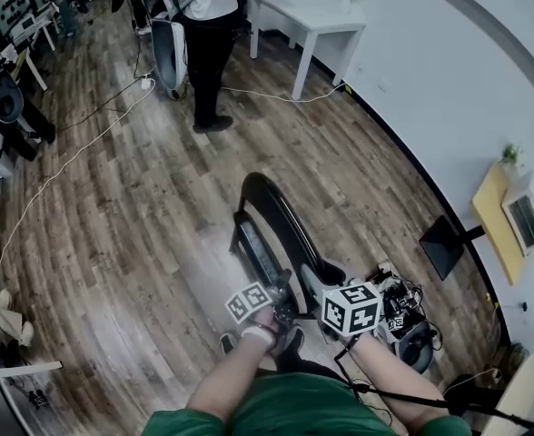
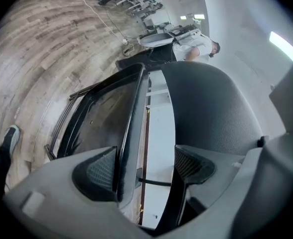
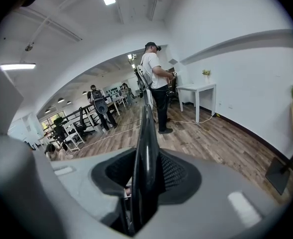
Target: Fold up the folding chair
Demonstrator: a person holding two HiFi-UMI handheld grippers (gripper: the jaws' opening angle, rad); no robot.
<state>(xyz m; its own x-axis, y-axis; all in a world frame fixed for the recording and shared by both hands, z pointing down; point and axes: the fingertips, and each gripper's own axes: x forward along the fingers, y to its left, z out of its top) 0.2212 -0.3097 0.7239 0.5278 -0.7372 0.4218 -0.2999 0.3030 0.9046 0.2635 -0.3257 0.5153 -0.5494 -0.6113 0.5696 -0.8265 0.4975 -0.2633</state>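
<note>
Head view first: the folding chair [image 1: 271, 225] stands on the wooden floor [image 1: 113, 234] right in front of the operator, black and nearly flat, its curved top pointing away towards the room. Both tools are at its near end. The left gripper [image 1: 276, 298] sits on the left of it, the right gripper [image 1: 314, 284] just beside it on the right, marker cubes facing up. Beyond, a person [image 1: 208, 34] stands next to a white table [image 1: 317, 16], and a pale cable [image 1: 67, 166] trails across the boards.

Now the left gripper view: the left gripper [image 2: 146, 166] has its jaws spread wide around the folding chair [image 2: 106, 113]. The dark seat frame runs along the left pad, touching it. The grey textured backrest [image 2: 211, 108] comes down against the right pad. A strip of white wall shows between seat and back, so the two panels are not quite together. It reads as a wide grip across the chair's thickness.

Over to the right gripper view: the right gripper [image 3: 146, 176] is clamped on the folding chair [image 3: 147, 133]. A thin black edge rises upright between the two ribbed pads, both pressed to it. Behind it the person [image 3: 154, 78] faces the white table [image 3: 196, 88] by the wall.
</note>
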